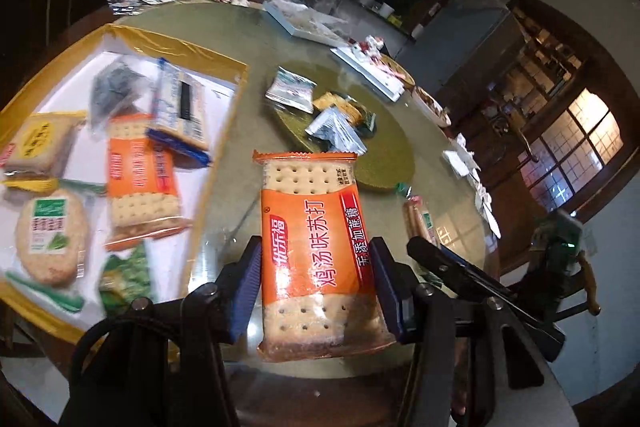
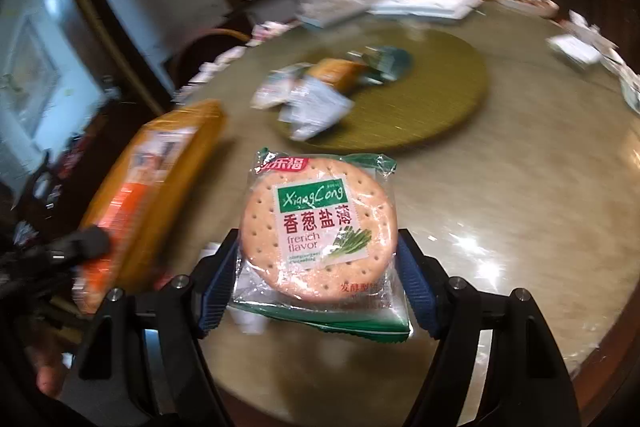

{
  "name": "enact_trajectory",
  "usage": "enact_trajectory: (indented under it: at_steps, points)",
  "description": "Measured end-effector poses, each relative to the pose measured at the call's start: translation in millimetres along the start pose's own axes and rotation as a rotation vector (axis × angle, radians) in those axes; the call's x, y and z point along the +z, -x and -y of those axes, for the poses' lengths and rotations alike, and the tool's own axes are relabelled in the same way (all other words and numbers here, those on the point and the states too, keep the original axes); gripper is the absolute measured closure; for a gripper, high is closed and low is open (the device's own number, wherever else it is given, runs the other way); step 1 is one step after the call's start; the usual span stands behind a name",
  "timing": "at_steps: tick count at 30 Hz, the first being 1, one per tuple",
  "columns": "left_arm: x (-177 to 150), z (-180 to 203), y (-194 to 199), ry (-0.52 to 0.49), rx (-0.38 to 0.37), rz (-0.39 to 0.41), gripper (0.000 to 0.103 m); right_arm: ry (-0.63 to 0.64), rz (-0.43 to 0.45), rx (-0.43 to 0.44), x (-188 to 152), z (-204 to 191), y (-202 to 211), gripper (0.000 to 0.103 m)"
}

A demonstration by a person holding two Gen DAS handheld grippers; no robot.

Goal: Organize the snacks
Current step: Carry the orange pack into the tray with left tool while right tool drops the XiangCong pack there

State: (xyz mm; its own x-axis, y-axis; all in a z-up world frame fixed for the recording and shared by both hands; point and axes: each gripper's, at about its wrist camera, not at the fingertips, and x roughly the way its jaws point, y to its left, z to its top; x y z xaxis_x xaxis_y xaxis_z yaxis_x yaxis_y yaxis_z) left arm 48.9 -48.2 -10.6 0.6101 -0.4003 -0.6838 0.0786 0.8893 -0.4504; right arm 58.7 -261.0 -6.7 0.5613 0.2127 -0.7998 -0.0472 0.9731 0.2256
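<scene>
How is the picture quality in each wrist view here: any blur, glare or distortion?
Left wrist view: held orange cracker pack sharp, tray of snacks at left smeared, fisheye bends the table edge. Right wrist view: held round cracker pack sharp, snacks on the green mat blurred, bright glare spots on the tabletop.

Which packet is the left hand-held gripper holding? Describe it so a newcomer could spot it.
Start at the round table; above its near edge the left hand-held gripper clamps an orange cracker packet. It shows square crackers and red Chinese lettering, and unlike its twin in the yellow-edged box, it is held up off the table.
</scene>
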Motion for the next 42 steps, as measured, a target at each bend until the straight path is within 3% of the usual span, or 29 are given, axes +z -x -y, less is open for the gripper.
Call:
enact_trajectory:
  at_steps: [6,18,23,30,38,42]
  points:
    - [7,-37,31,0.07,0.013,0.043,0.051,0.1,-0.01,0.123,5,-64,-9,0.028]
    - [34,-118,74,0.19,0.136,0.147,0.051,0.251,-0.133,0.24,12,-160,-78,0.028]
    - [47,-141,76,0.205,0.17,0.162,0.051,0.322,-0.162,0.211,10,-190,-104,0.028]
    - [62,-169,56,0.207,0.197,0.117,0.051,0.369,-0.202,0.158,8,-206,-130,0.028]
    - [73,-181,35,0.195,0.239,0.062,0.05,0.431,-0.181,0.076,8,-220,-137,0.028]
    - [74,-189,32,0.21,0.244,0.059,0.05,0.44,-0.174,0.108,4,-227,-127,0.028]
